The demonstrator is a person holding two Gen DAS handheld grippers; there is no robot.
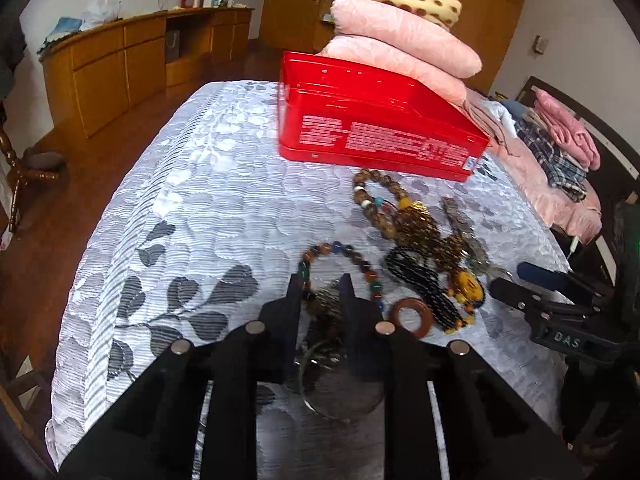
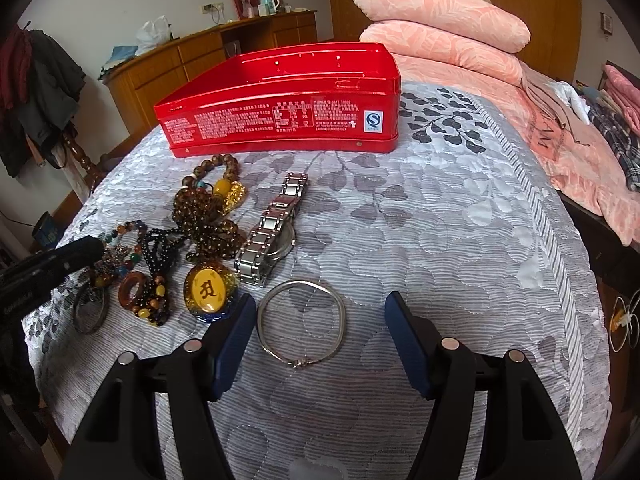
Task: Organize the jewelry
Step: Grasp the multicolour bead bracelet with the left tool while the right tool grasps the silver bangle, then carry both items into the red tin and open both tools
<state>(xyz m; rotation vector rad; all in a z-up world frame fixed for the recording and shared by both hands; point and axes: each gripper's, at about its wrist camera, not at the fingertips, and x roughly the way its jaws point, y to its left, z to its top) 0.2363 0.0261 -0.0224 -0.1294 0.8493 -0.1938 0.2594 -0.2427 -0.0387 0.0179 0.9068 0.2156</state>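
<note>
An open red tin box (image 1: 376, 128) (image 2: 280, 108) sits on the grey quilted bed. Before it lies a pile of jewelry: brown bead bracelets (image 1: 400, 216) (image 2: 208, 204), a steel watch (image 2: 272, 228), a yellow amulet pendant (image 2: 208, 290), a brown ring (image 1: 412, 316) (image 2: 132, 288) and a multicolour bead bracelet (image 1: 340, 256). My left gripper (image 1: 320, 284) has its jaws a little apart around a small dark ornament (image 1: 328, 300), with a dark bangle (image 1: 332, 384) below it. My right gripper (image 2: 320, 312) is open, straddling a silver bangle (image 2: 302, 322).
Pink pillows (image 2: 440, 32) and folded bedding (image 2: 576, 148) are stacked behind and to the right of the box. A wooden cabinet (image 1: 132, 60) stands along the far wall. The bed edge drops to a wood floor on the left.
</note>
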